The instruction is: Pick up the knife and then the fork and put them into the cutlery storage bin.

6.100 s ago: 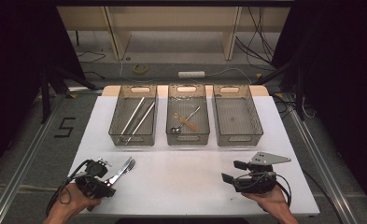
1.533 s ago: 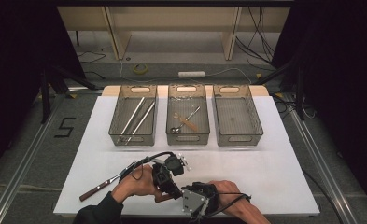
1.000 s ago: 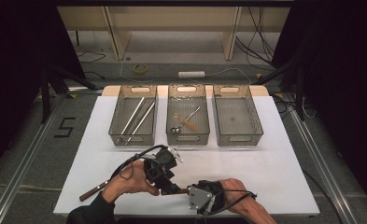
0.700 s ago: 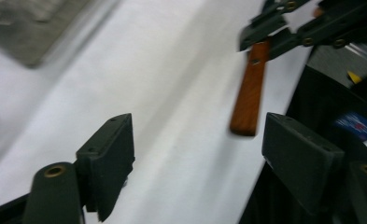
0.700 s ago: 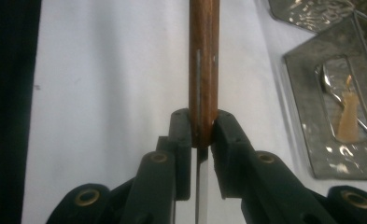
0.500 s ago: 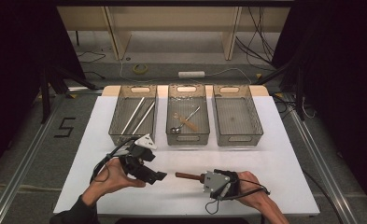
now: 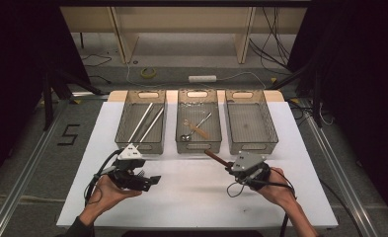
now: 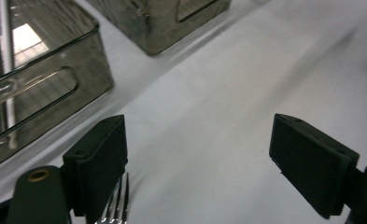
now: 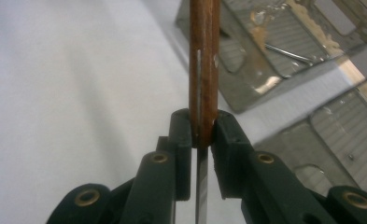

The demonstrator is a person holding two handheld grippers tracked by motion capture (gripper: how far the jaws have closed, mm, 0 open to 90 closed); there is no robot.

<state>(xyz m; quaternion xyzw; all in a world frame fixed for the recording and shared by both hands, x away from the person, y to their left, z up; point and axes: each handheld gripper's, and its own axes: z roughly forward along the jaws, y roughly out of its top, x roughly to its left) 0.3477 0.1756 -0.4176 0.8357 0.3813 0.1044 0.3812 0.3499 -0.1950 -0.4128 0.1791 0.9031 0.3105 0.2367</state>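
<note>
Here the right gripper [image 7: 229, 167] sits at the right of the white table [image 7: 191, 197], just in front of the middle bin [image 7: 198, 121], with its jaws pinched on a wooden-handled utensil [image 7: 216, 159]. In the right gripper view the brown handle [image 9: 203, 65] rises straight up from between the two black pads, which press on it from both sides, and a thin strip of metal runs down from the handle between the jaws; what kind of head the utensil has cannot be told. In the high view the handle points up and left from the gripper, its end close to the front wall of the middle bin, apart from it and above the table. The left gripper [image 7: 149, 180] is at the left of the table, in front of the left bin [image 7: 143, 121], and its jaws have just been opening; they stand spread wide with only bare table between them. In the left gripper view the tines of a fork [image 8: 117, 205] show at the bottom edge beside the left pad, not pinched. The left bin holds two long metal rods [image 7: 147, 122], the middle bin a few small utensils [image 7: 195, 127], and the right bin [image 7: 251, 121] stands beside them.
</note>
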